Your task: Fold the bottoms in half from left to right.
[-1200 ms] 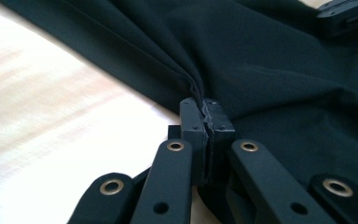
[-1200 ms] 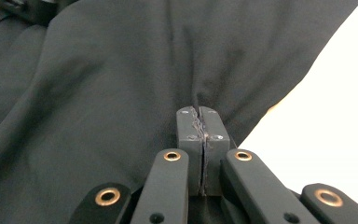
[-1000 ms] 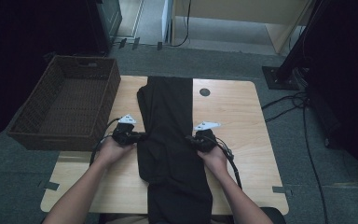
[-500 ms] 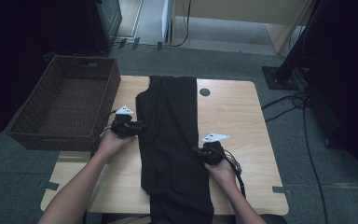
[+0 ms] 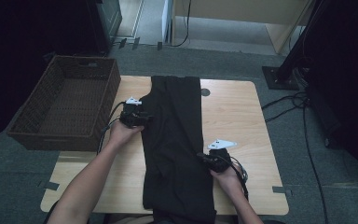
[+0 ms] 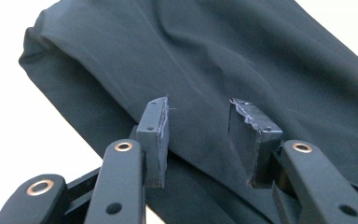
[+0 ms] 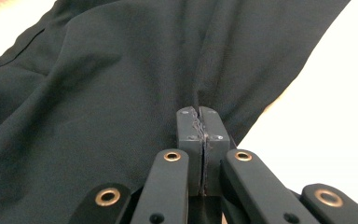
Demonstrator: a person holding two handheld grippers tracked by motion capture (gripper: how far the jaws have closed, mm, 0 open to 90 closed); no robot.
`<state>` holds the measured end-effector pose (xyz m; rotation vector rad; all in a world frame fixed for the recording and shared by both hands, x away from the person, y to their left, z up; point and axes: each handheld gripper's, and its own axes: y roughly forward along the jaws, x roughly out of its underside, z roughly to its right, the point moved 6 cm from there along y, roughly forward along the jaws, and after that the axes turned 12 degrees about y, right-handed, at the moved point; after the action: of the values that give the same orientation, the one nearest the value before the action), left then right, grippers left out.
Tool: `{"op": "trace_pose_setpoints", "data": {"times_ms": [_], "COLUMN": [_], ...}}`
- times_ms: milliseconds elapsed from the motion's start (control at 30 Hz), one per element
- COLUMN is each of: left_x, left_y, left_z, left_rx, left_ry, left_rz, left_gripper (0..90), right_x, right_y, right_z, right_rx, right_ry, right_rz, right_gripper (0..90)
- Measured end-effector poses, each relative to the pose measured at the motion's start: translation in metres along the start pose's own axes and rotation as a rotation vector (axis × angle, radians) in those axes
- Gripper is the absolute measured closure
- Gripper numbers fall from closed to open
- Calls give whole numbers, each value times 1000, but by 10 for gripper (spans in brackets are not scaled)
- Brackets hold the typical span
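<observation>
A long black cloth garment, folded into a narrow strip, lies down the middle of the pale wooden tabletop, from the far edge to the near edge, where it hangs over. The left gripper sits at the strip's left edge, toward the far half; its fingers have just been opening and now stand released, with no cloth pressed between them, the fabric lying just beyond the pads. The right gripper is at the strip's right edge, nearer the near edge, its fingers clenched together, seemingly pinching a thin fold of the garment's edge, though the bite is too slight to be sure.

With one side let go, a pull by the right gripper alone could probably skew the strip or undo the fold. The overhanging end may drag the cloth off the near edge. The dark brown woven wicker basket at the left edge stands close to the left gripper's cable.
</observation>
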<state>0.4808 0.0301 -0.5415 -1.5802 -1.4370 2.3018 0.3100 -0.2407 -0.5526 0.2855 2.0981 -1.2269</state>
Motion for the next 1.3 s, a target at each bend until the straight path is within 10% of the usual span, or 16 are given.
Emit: {"op": "trace_pose_setpoints", "data": {"times_ms": [467,1067,1300], "left_x": [8,3,-1], "left_y": [4,14,21], "left_z": [-16,-4,10], "left_rx": [-27,-39,-48], "left_ry": [-43,37,143], "left_rz": [-3,5,-5], "left_gripper": [552,514,877], "right_x": [2,2,1], "right_y": [4,6,8], "right_z": [2,2,2], "right_rx": [-9,-11,-12], "right_ry": [3,-2,-5], "right_rz": [21,39,51], "right_gripper": [896,895,892]}}
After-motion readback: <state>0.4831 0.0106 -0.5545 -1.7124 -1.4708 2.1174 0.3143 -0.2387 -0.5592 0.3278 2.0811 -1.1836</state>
